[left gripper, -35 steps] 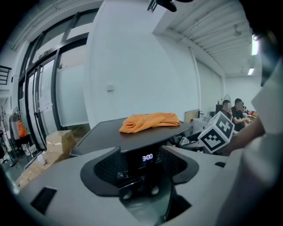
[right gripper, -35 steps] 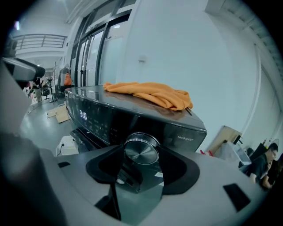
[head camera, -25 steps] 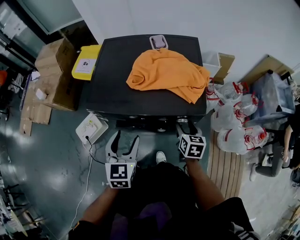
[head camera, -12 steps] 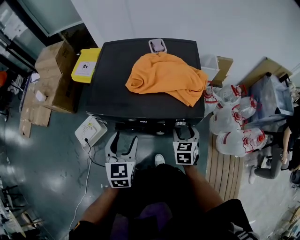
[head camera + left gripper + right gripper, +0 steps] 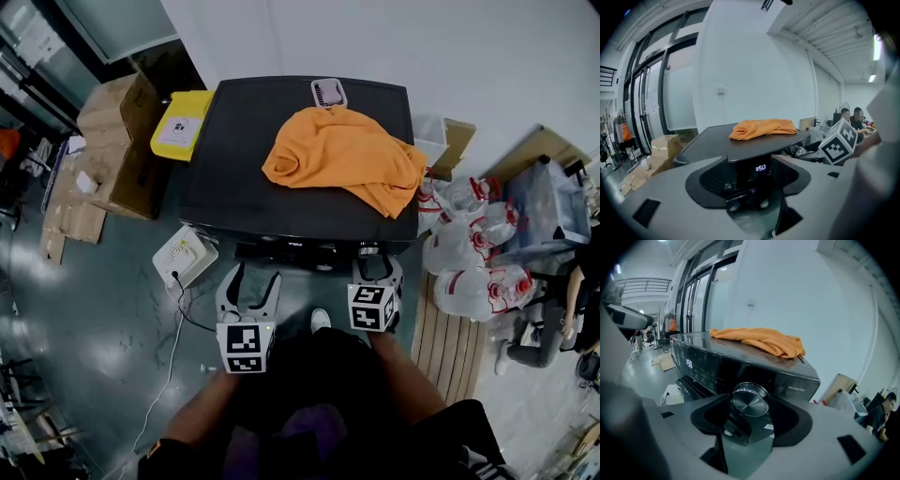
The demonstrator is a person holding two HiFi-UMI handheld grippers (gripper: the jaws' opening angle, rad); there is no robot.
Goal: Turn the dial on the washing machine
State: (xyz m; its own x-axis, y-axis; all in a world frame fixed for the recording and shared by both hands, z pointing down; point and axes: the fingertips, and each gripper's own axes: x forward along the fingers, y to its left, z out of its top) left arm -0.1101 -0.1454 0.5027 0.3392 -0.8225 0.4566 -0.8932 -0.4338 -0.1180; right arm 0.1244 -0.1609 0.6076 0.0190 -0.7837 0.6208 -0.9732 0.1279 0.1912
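Dial [image 5: 749, 399] sits on the front control panel of the washing machine [image 5: 281, 150], towards the panel's right end and just under the edge of the dark top, and the right gripper [image 5: 378, 270] is on it. In the right gripper view the round metal knob fills the gap between the two jaws, which stand wide and look to press on its rim from both sides, so the grip seems made and the turning step is in hand. The next move would call for a roll of the wrist about the knob's own axis, with the jaws kept clamped and the hand kept in place so that the pads do not slide off the smooth rim. The left gripper [image 5: 255, 279] is held in front of the panel's left part with its jaws apart and nothing between them; past them its view shows only the lit display [image 5: 761, 167]. An orange cloth [image 5: 342, 155] lies crumpled on the machine's top. From the head view the dial is almost wholly hidden by the overhanging top and the gripper. No view shows a pointer or marks round the knob, so its setting cannot be told, and the panel's print is too small to read.
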